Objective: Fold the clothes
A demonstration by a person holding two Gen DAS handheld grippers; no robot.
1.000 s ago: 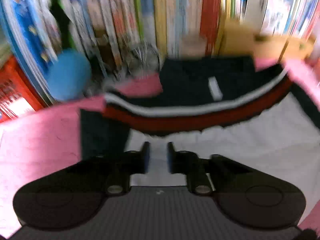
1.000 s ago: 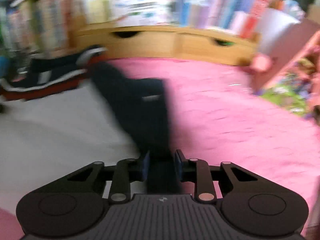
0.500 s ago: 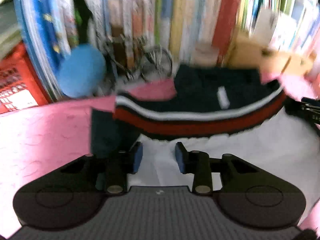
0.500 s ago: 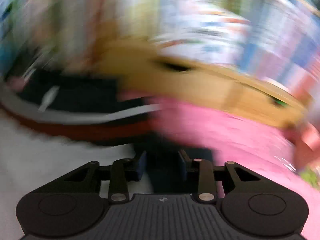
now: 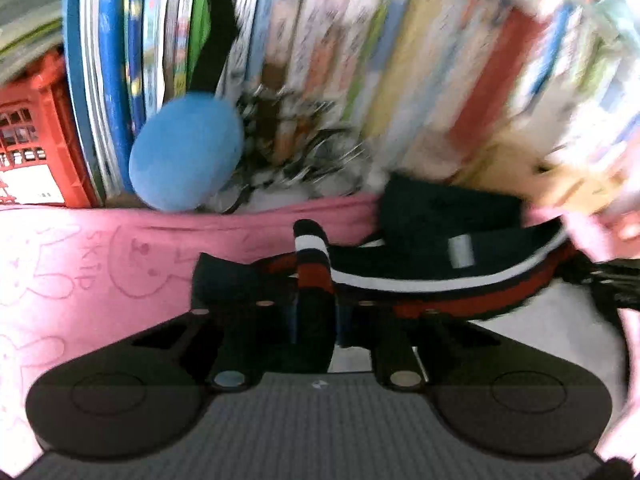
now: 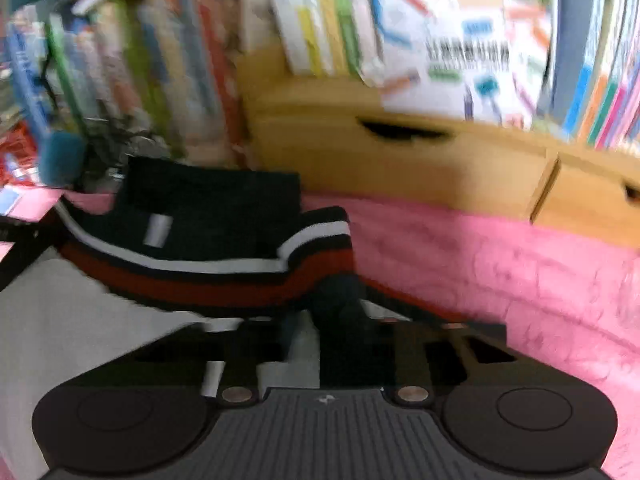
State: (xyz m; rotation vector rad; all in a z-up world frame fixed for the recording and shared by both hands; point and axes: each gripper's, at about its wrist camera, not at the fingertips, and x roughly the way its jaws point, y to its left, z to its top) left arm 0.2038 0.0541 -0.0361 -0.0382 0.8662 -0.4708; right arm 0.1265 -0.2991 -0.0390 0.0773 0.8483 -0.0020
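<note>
Both wrist cameras looked steeply down, close over the pink plush blanket (image 5: 80, 264), toward blurred bookshelves (image 6: 160, 60), sharing the navy, white and red striped garment (image 5: 440, 276) (image 6: 208, 248).

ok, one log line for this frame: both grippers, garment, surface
left gripper: shut on striped sleeve | right gripper: shut on other sleeve | sweater: on pink blanket

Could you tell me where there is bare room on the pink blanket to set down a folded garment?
Two patches: the pink blanket left of the striped garment, below the blue ball; and the stretch right of the garment, before the wooden drawers. Behind the garment, against the books, it is crowded.
</note>
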